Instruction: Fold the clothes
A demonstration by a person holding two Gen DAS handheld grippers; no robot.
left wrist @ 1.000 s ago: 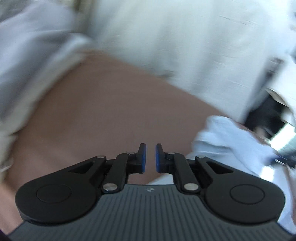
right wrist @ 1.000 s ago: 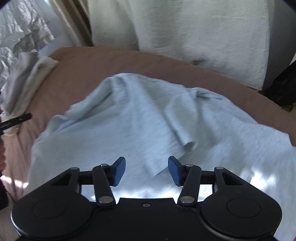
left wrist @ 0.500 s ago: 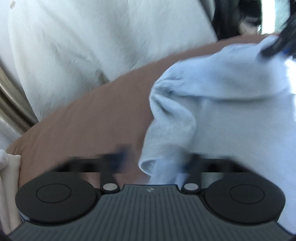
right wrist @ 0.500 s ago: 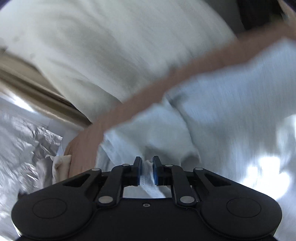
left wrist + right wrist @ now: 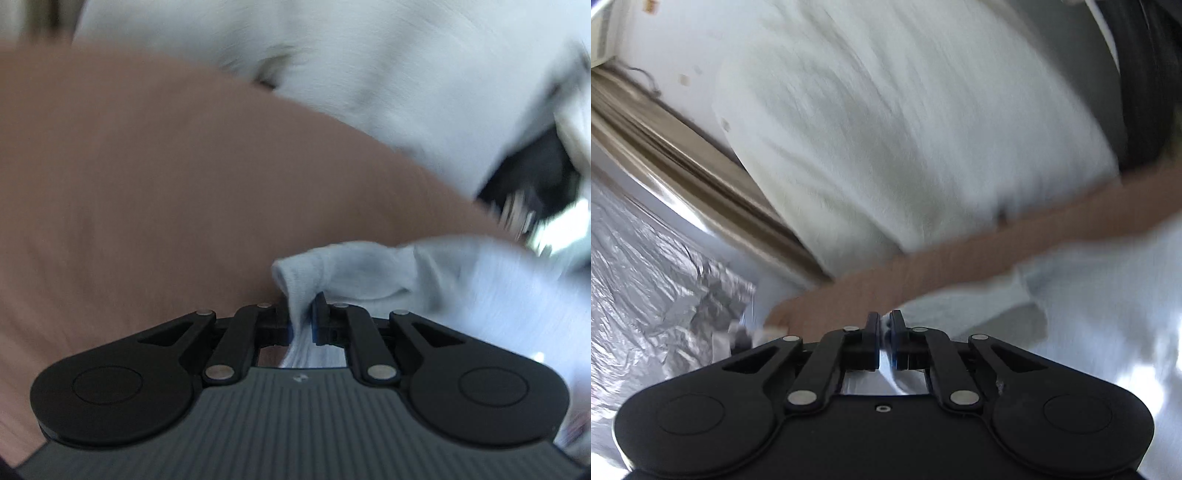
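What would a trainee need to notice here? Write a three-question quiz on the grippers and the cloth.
1. True or false: the left gripper is shut on the light blue garment.
2. What colour is the surface under the garment?
3. The right gripper is: A) wide open, B) shut on the light blue garment, C) shut on the white pillow.

Key: 1 true; 2 brown; 3 B.

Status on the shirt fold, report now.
Left hand-held gripper shut on blue shirt. Right hand-held gripper just closed on its edge. Nothing blocking the brown bed.
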